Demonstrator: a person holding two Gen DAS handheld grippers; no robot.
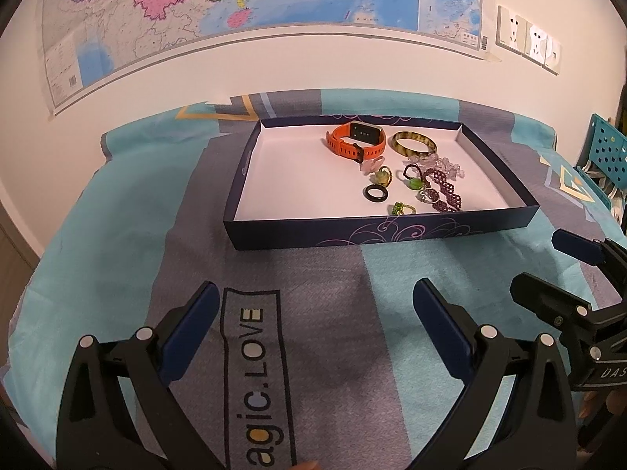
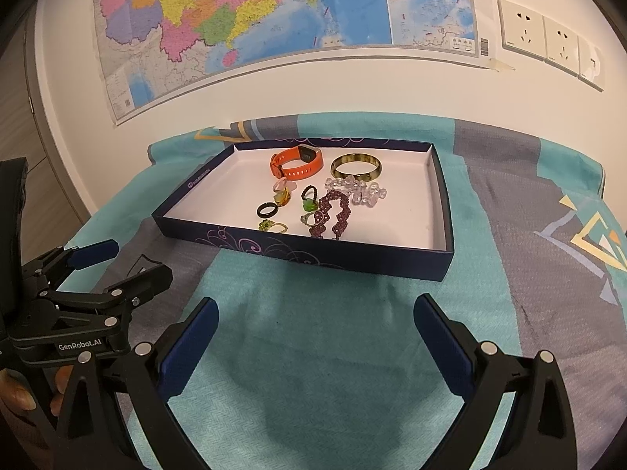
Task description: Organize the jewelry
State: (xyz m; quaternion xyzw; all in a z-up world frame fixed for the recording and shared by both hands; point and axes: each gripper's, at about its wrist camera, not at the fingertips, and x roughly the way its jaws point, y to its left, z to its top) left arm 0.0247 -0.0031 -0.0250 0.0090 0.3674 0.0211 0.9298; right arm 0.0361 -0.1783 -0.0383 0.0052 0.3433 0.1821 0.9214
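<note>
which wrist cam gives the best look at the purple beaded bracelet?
Right wrist. The purple beaded bracelet lies nearer the middle of that view, its loops seen whole inside the tray. In the left wrist view the bracelet sits further right, looks smaller and bunches against the clear beads.

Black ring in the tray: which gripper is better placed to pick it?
Left, marginally. The black ring lies nearly straight ahead of the open left gripper; from the open right gripper it sits off to the left. Both are empty.
</note>
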